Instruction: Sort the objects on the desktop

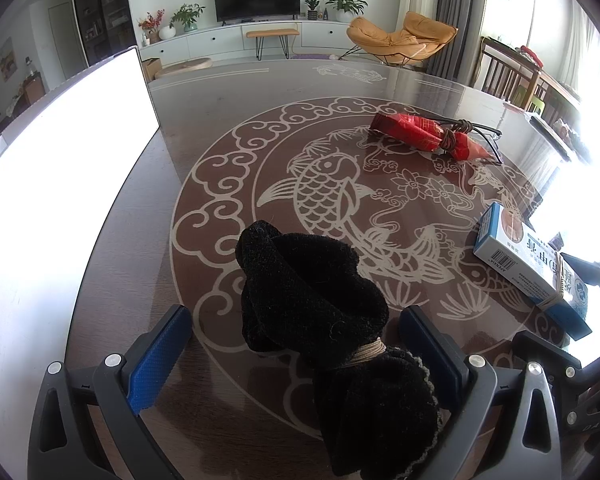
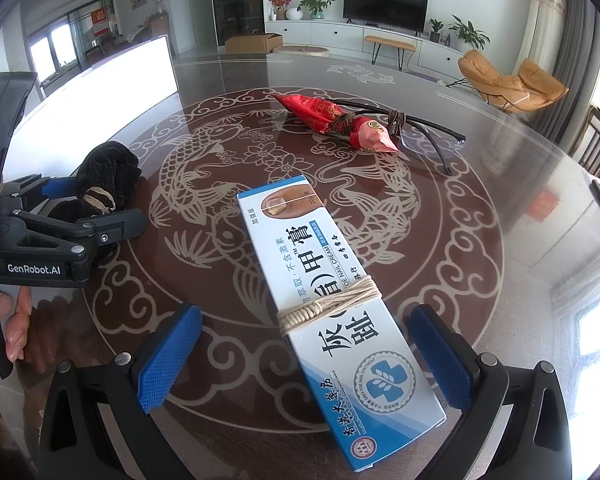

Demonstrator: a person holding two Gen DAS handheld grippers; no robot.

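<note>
Left gripper [image 1: 296, 354]: jaws apart, 1 blue pad on each side of the black cloth bundle [image 1: 324, 320], which lies on the table [image 1: 204, 128] between them. Whether either pad touches the cloth cannot be told. The bundle is tied with pale string near its middle. In the right wrist view the same bundle [image 2: 108, 176] shows inside the left gripper [image 2: 96, 208], with fingers of the person's hand [image 2: 8, 320] at the frame's left edge, below the gripper body.

Right gripper [image 2: 306, 356]: jaws apart, straddling the near end of the blue-and-white ointment box [image 2: 332, 280]. Clear gaps show on both sides of the box, so no contact. The box lies flat on the table, long axis running away from the camera, with a cord wrapped around its middle. From the left wrist view the box [image 1: 516, 256] sits at the right, well apart from the cloth bundle.

Other items: a red foil packet [image 2: 336, 120], tied with dark cord, lies farther back on the table's fish-pattern inlay. A pair of dark-framed glasses [image 2: 428, 132] lies just beside it, touching or overlapping at the knot; the 2 appear bound together. Left view shows the same packet [image 1: 424, 134] at upper right.

A bright white panel [image 1: 60, 160] stands along the table's left side, overexposed. Nothing lies between either gripper and its item.
</note>
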